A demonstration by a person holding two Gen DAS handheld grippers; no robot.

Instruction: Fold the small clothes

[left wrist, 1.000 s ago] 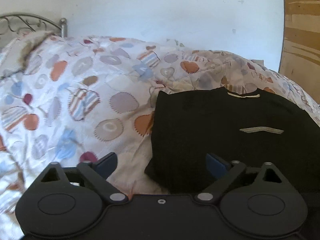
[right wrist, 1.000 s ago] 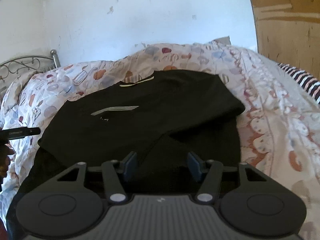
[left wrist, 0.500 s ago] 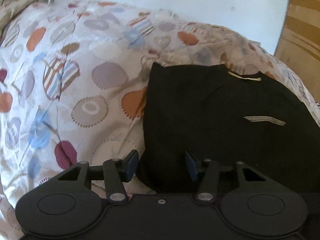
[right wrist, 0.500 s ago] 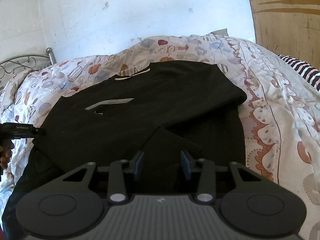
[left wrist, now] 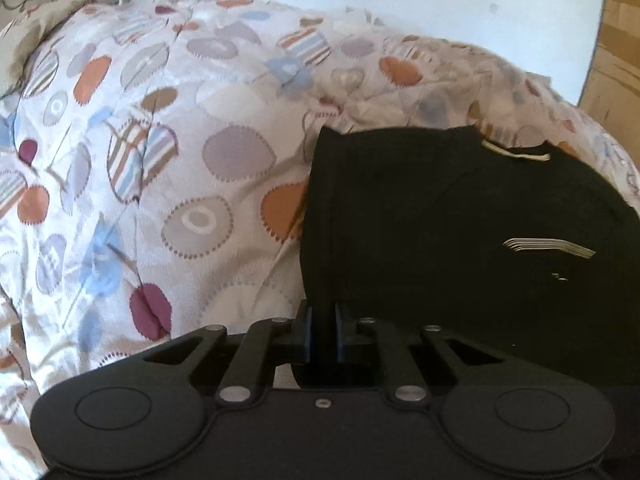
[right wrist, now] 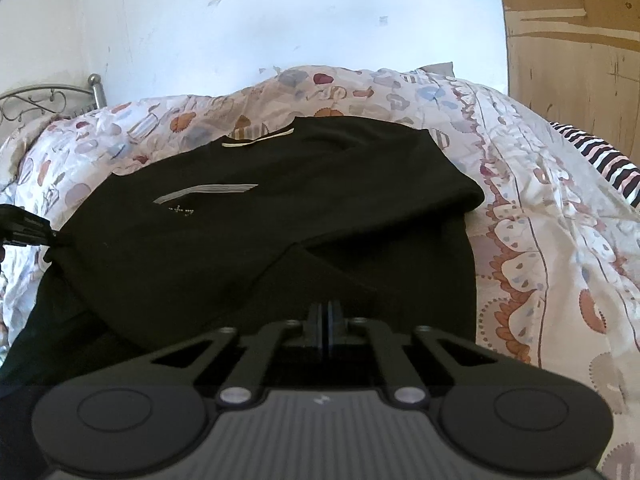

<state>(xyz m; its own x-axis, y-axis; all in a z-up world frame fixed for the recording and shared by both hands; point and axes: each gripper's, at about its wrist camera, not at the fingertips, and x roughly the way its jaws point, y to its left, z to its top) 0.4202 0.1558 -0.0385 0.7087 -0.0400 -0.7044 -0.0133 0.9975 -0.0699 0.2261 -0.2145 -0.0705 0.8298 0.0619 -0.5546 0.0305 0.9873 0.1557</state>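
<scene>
A small black shirt [left wrist: 460,232] with a pale collar band and a grey chest stripe lies partly folded on the patterned bedspread [left wrist: 160,160]. My left gripper [left wrist: 321,334] is shut on the shirt's near left edge. In the right wrist view the shirt [right wrist: 260,220] fills the middle, sleeves folded inward. My right gripper [right wrist: 325,326] is shut on the shirt's near edge, right of the middle. The left gripper shows at the left edge of the right wrist view [right wrist: 28,230].
A metal bed frame [right wrist: 48,96] stands at the far left against the white wall [right wrist: 280,16]. A wooden panel [right wrist: 572,24] rises at the right. A striped cloth [right wrist: 600,160] lies at the bed's right side.
Both grippers have moved in on the shirt's near edge and closed from open to shut on the black fabric.
</scene>
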